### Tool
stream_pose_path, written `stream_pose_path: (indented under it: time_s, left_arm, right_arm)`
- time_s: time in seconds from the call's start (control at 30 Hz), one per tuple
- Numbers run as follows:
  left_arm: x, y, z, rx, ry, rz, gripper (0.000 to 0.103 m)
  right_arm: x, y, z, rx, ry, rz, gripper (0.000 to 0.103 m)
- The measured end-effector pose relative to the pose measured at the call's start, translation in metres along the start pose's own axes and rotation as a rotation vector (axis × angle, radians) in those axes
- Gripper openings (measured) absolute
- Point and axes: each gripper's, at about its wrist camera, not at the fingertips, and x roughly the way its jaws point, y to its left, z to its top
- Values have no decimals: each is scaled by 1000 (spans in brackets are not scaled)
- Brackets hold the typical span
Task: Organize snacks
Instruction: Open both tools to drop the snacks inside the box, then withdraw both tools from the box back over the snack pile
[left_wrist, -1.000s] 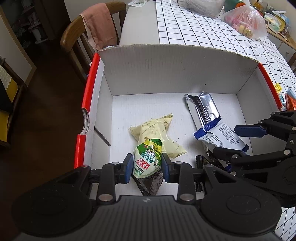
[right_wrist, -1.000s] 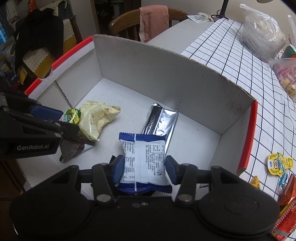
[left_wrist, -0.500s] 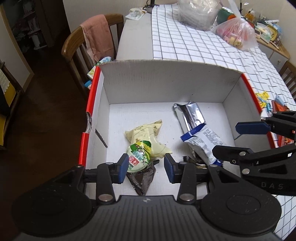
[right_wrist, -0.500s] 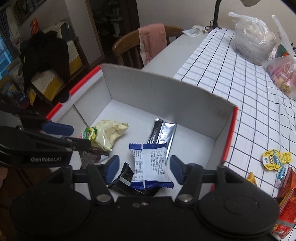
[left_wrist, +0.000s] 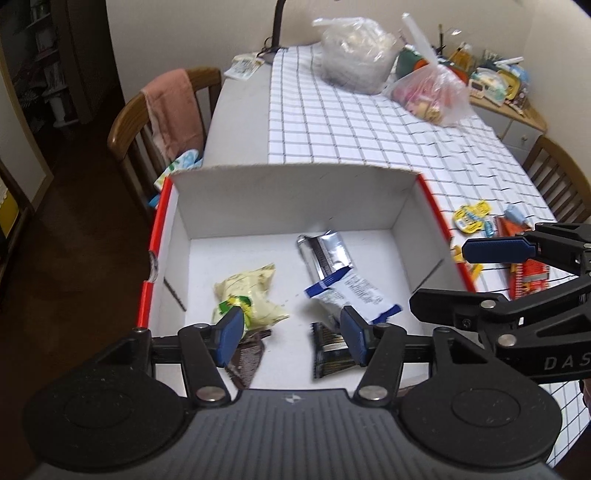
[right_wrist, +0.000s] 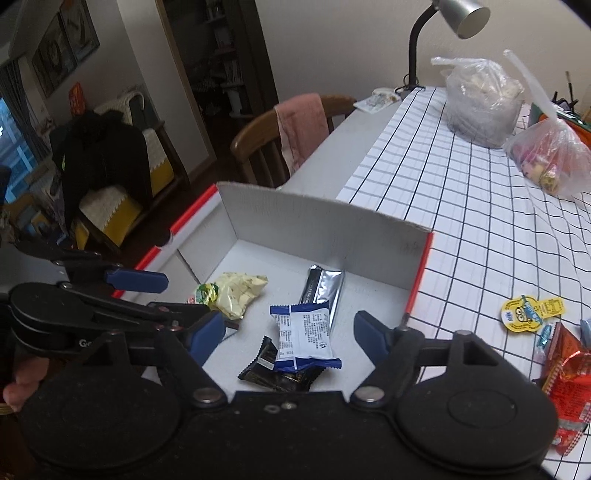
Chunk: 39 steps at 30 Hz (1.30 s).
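Observation:
A white cardboard box (left_wrist: 291, 195) (right_wrist: 314, 225) with red edges holds several snacks. In it lie a pale yellow pack with a green label (left_wrist: 247, 299) (right_wrist: 232, 291), a silver wrapper (left_wrist: 325, 253) (right_wrist: 323, 288), a white and blue packet (left_wrist: 351, 295) (right_wrist: 303, 334) and dark wrappers (left_wrist: 328, 350) (right_wrist: 280, 373). My left gripper (left_wrist: 291, 334) hangs above the box's near side, its jaws opening, with nothing between the pads. My right gripper (right_wrist: 291, 330) is above the white and blue packet, jaws opening wide, clear of it.
More snacks lie on the checked tablecloth to the right of the box: a yellow cartoon pack (right_wrist: 532, 312) and red wrappers (right_wrist: 565, 373). Two plastic bags (left_wrist: 428, 92) and a desk lamp (right_wrist: 458, 18) stand farther back. A wooden chair with a pink towel (left_wrist: 173, 107) is at the left.
Both grippers let go of their snacks, opened and rose back from the box. The yellow-green pack and the white and blue packet now lie on the box floor.

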Motion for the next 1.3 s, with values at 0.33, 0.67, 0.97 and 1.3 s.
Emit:
stream_pose_path:
  time_s: [0.33, 0.67, 0.97, 1.3]
  left_arm:
    - [-20, -34, 0, 31, -65, -59, 67]
    - [-29, -80, -6, 67, -117, -115, 73]
    - [-16, -131, -4, 89, -119, -173, 77]
    - [14, -197, 1, 139, -84, -198, 78]
  right_arm:
    - [-44, -29, -16, 60, -81, -13, 91]
    - [-79, -72, -45, 146, -117, -46, 100]
    - [-106, -125, -75, 193, -106, -150, 103]
    - [-115, -180, -98, 201, -58, -230, 103]
